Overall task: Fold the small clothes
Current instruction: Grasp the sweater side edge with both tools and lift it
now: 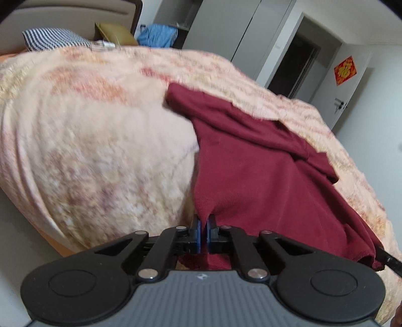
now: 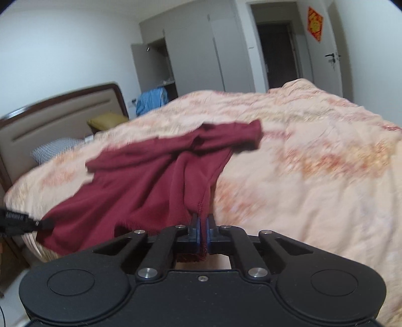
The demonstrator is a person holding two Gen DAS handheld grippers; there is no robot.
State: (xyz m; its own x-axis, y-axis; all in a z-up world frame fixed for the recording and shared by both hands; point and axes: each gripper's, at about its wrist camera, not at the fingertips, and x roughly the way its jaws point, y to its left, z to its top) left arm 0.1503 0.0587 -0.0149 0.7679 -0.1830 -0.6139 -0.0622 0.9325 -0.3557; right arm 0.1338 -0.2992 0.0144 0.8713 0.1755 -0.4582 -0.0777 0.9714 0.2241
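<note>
A dark red shirt (image 1: 253, 171) lies stretched over the peach floral blanket (image 1: 95, 140) on the bed. My left gripper (image 1: 203, 226) is shut on one corner of the shirt's hem, at the near edge of the bed. My right gripper (image 2: 203, 225) is shut on the other hem corner of the same shirt (image 2: 140, 186). The shirt's sleeves lie spread at the far end, one bunched. The other gripper's black tip shows at the left edge of the right wrist view (image 2: 22, 221). Both views are motion-blurred.
The bed's headboard (image 2: 57, 113), a striped pillow (image 1: 52, 39) and a yellow-green pillow (image 2: 106, 120) lie at the head end. A blue garment (image 2: 150, 99) hangs by the grey wardrobes (image 2: 198, 52). A dark doorway (image 2: 279, 55) and a door with a red decoration (image 2: 315, 24) stand beyond.
</note>
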